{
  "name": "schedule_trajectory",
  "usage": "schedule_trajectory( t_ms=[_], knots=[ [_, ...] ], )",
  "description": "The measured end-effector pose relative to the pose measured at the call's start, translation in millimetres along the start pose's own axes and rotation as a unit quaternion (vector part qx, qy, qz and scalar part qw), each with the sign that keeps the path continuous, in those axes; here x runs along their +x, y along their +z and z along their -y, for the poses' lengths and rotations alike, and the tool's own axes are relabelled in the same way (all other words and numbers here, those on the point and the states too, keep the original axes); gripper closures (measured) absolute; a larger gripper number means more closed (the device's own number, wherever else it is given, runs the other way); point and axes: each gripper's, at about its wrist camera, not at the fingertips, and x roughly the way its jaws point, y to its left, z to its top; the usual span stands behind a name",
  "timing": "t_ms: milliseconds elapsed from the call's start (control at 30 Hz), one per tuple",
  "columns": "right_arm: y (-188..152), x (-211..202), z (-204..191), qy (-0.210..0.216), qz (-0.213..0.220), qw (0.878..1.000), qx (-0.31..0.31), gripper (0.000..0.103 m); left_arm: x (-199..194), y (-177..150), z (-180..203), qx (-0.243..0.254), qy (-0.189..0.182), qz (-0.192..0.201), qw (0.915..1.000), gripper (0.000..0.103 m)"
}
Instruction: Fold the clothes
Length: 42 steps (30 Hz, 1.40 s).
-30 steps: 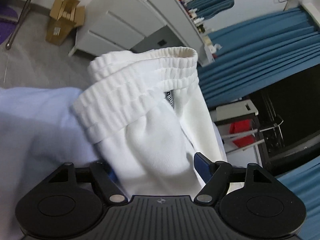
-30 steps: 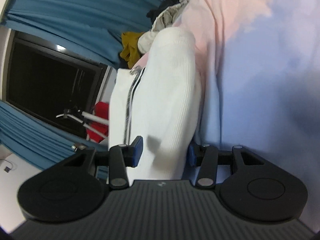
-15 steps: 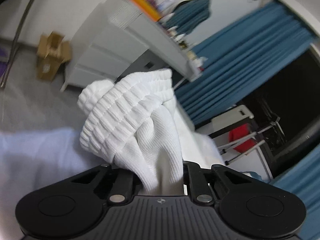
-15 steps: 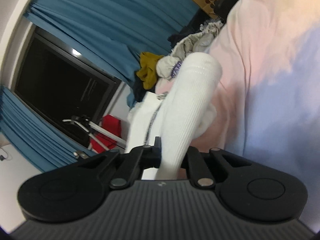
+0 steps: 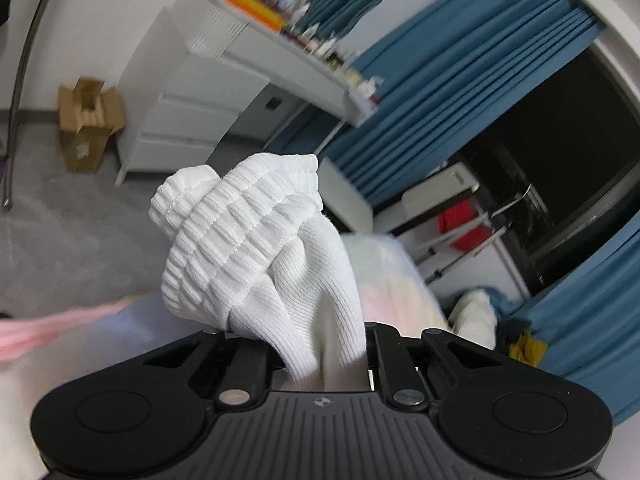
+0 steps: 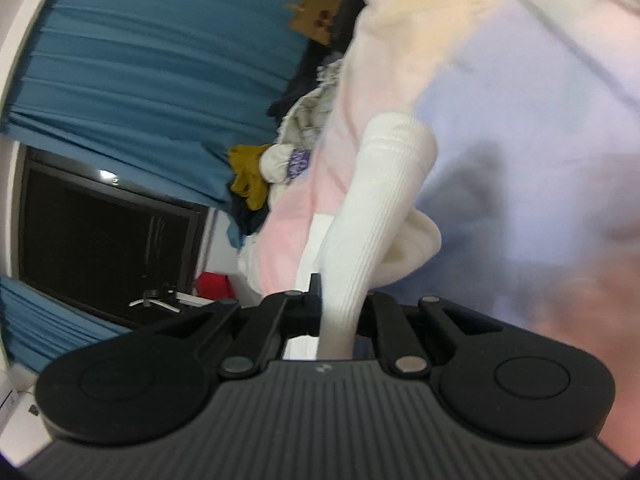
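Note:
My left gripper (image 5: 320, 354) is shut on a white ribbed knit garment (image 5: 256, 248), pinching it near its bunched elastic waistband, which stands up in front of the camera. My right gripper (image 6: 340, 312) is shut on another part of the same white garment (image 6: 384, 200), a long ribbed fold that rises from between the jaws. Both hold the fabric above a pastel pink, lilac and yellow bed sheet (image 6: 540, 140). The fingertips are hidden in the cloth.
A pile of other clothes (image 6: 280, 160) lies at the sheet's far edge near blue curtains (image 6: 140, 60). A white drawer unit (image 5: 188, 112), a cardboard box (image 5: 86, 120) and grey floor are behind. A dark window (image 5: 560, 160) and a red item (image 5: 460, 228) are at right.
Both grippers closed on the white garment and lifted it off the sheet; the waistband is now bunched, and the views have tilted upward toward the room.

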Motion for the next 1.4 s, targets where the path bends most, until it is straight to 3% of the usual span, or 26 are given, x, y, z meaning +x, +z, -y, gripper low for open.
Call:
schedule_trajectory(
  t_ms=[167,267,433,667,867,1100,1200,1400],
  knots=[
    [1.2,-6.4,22.0,-0.039,-0.024,0.999,0.012,0.095,-2.3,-19.8,-39.5,-0.013,0.037,-0.055,0.9977,0.088],
    [-0.1,-1.7,36.8,-0.056,-0.036,0.997,0.029,0.095,-6.2,-27.3,-63.4,-0.011,0.034,-0.074,0.9966,0.084],
    [-1.7,2.0,52.7,-0.074,-0.049,0.995,0.044,0.095,-24.3,-31.4,-87.8,-0.018,0.024,-0.105,0.9940,0.070],
    [-0.9,4.0,51.0,-0.080,-0.053,0.995,0.020,0.094,-69.1,-36.6,-87.8,0.048,0.037,-0.110,0.9921,0.048],
    [-0.4,9.2,48.3,-0.080,-0.054,0.995,0.011,0.094,-118.9,-46.4,-55.6,0.145,0.050,-0.064,0.9862,0.039],
    [2.6,10.1,47.2,-0.078,-0.055,0.995,0.003,0.094,-115.7,-76.5,26.2,0.227,0.001,-0.049,0.9728,0.035],
    [2.9,9.0,48.8,-0.078,-0.055,0.995,0.002,0.094,-92.0,-104.4,67.5,0.270,-0.016,-0.066,0.9605,0.034],
    [3.2,7.4,48.1,-0.082,-0.058,0.995,-0.001,0.094,-44.6,-171.8,135.4,0.363,-0.045,-0.102,0.9252,0.034]
  ],
)
